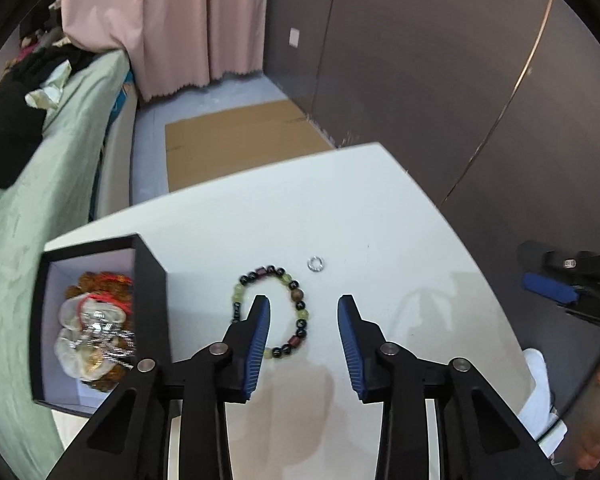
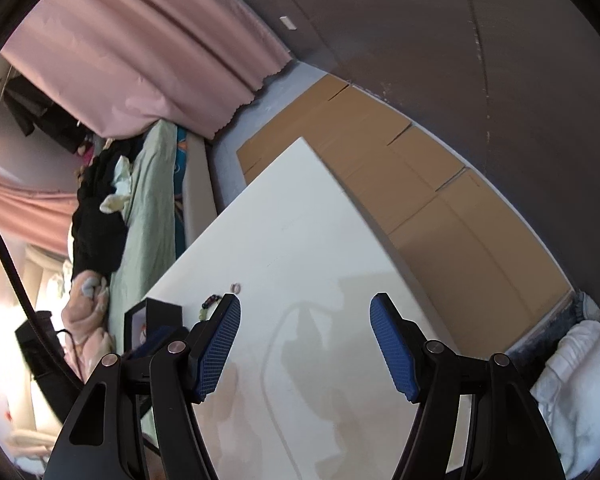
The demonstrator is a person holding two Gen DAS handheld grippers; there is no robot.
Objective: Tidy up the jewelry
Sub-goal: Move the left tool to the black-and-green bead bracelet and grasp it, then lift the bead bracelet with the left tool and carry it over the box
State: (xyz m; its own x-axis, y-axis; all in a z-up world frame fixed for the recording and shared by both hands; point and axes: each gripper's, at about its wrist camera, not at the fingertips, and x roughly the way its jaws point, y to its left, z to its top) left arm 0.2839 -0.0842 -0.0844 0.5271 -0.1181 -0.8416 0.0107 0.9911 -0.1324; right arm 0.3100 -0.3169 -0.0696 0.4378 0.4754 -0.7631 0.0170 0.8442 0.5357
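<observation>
A bead bracelet [image 1: 296, 300] of black, green and brown beads lies flat on the white table [image 1: 340, 208]. A small silver ring [image 1: 315, 263] lies just beyond it. My left gripper [image 1: 303, 307] is open and hovers over the bracelet, its left finger inside the loop. A black box [image 1: 152, 288] at the left holds several pieces of jewelry [image 1: 96, 332]. My right gripper [image 2: 305, 307] is open and empty above the table. In the right wrist view the bracelet [image 2: 210, 303], ring [image 2: 236, 288] and box [image 2: 162, 312] show partly behind its left finger.
A bed with green sheets [image 1: 52, 184] and dark clothes runs along the table's left side. Flattened cardboard [image 1: 236, 144] lies on the floor past the table's far edge. A dark wall [image 1: 440, 80] stands to the right. The right gripper shows at the left wrist view's right edge [image 1: 552, 288].
</observation>
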